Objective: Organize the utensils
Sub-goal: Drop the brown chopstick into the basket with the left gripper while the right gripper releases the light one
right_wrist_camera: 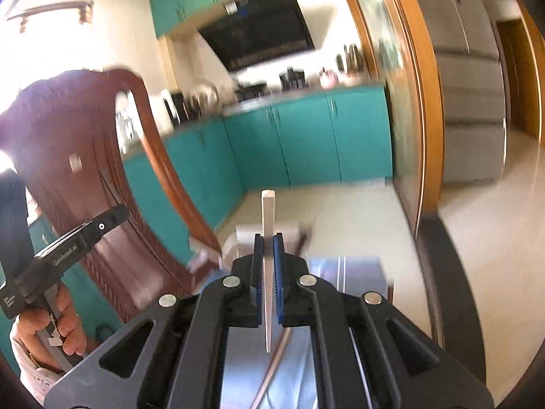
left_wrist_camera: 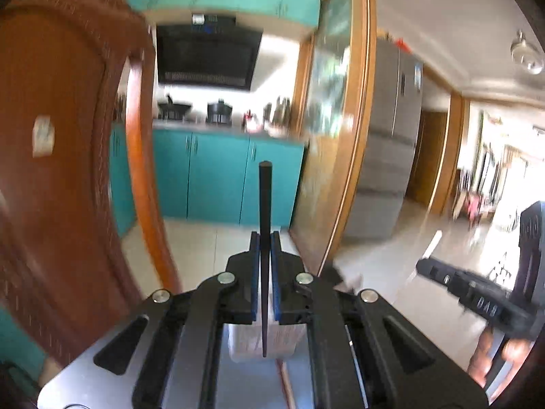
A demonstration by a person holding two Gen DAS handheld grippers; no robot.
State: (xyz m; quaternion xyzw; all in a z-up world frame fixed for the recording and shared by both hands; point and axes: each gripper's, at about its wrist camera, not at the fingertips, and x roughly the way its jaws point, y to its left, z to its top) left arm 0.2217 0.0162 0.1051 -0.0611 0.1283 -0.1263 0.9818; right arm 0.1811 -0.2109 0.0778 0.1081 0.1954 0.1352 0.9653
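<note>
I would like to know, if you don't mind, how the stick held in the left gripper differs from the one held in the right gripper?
The black chopstick in the left gripper is dark and matte; the pale chopstick in the right gripper is light, whitish. The black one's top end looks rounded, the pale one's squared. Both stand upright, thick end up, clamped between blue pads, tapering downward.

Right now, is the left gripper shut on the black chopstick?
Yes, shut on it. The left gripper has both blue pads against the black chopstick, which stands up between them, its tip above the fingers.
</note>
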